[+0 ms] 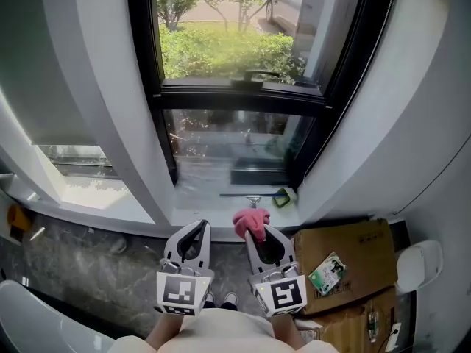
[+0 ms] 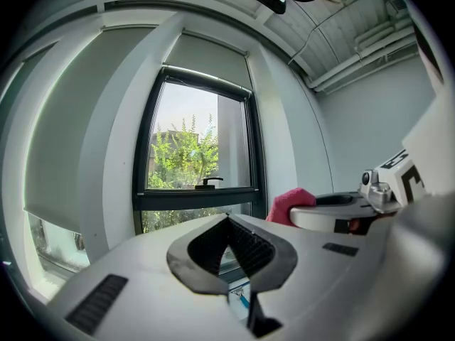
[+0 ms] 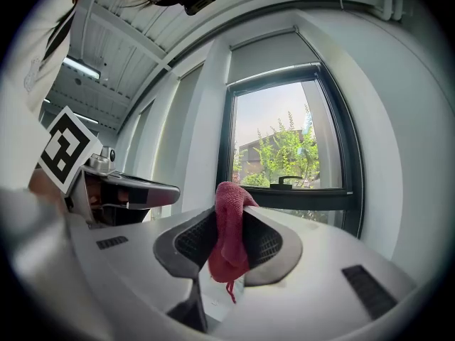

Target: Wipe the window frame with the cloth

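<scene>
One pink cloth (image 1: 250, 217) is pinched in the right claw (image 3: 232, 213); the left claw (image 2: 227, 217) is closed and empty, facing the window frame (image 1: 243, 98).

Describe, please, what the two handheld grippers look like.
The left gripper and right gripper are matching light grey shells with smooth, rounded jaws lined by black ribbed pads. Each carries a white cube printed with black square markers at its rear.

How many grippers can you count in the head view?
2. The left gripper is low centre, claw shut and empty; the right gripper beside it, claw shut on the pink cloth.
</scene>
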A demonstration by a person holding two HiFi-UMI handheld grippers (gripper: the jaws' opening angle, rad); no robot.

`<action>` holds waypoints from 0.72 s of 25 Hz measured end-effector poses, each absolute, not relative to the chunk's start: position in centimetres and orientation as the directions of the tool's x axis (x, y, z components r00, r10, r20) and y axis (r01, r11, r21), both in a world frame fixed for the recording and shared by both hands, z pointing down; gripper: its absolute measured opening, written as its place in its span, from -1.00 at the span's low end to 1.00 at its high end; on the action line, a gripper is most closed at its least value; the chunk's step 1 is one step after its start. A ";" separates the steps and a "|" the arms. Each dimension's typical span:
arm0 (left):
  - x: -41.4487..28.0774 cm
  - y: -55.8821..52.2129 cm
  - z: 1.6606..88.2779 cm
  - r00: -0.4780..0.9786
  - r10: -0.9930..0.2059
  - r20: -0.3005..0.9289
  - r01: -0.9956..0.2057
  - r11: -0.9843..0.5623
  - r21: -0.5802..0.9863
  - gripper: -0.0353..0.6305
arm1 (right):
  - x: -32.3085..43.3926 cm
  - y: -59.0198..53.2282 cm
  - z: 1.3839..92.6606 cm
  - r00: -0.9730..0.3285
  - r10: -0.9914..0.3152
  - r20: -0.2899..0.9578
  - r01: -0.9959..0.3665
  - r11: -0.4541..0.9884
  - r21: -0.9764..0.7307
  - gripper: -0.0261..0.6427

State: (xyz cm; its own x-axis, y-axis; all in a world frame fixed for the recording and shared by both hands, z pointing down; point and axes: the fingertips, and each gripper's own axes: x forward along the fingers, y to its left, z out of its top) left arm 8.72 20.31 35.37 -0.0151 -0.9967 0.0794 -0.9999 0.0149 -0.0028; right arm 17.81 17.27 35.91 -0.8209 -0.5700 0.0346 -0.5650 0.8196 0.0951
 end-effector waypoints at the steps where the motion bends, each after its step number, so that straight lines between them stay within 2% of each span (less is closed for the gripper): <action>1: 8.8 20.2 35.3 -0.019 -0.997 0.079 -1.000 0.019 -0.006 -0.87 | 17.9 17.2 35.8 -0.825 -0.564 0.025 -0.561 0.823 0.088 -0.64; 9: 10.2 18.6 35.0 -0.044 -0.998 0.054 -0.999 0.043 -0.031 -0.87 | 19.4 15.5 34.5 -0.856 -0.514 -0.059 -0.517 0.852 0.081 -0.64; 18: 8.9 16.4 37.0 -0.062 -0.996 0.057 -0.998 0.061 -0.006 -0.87 | 17.6 12.3 37.7 -0.866 -0.498 0.031 -0.499 0.867 0.007 -0.62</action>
State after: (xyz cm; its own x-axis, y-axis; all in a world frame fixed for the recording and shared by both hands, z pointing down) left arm 8.87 16.37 37.03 -0.0616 -0.9965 0.0566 -0.9981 0.0614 -0.0058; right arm 17.62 12.32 37.75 -0.8663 -0.4985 0.0309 -0.4985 0.8668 0.0072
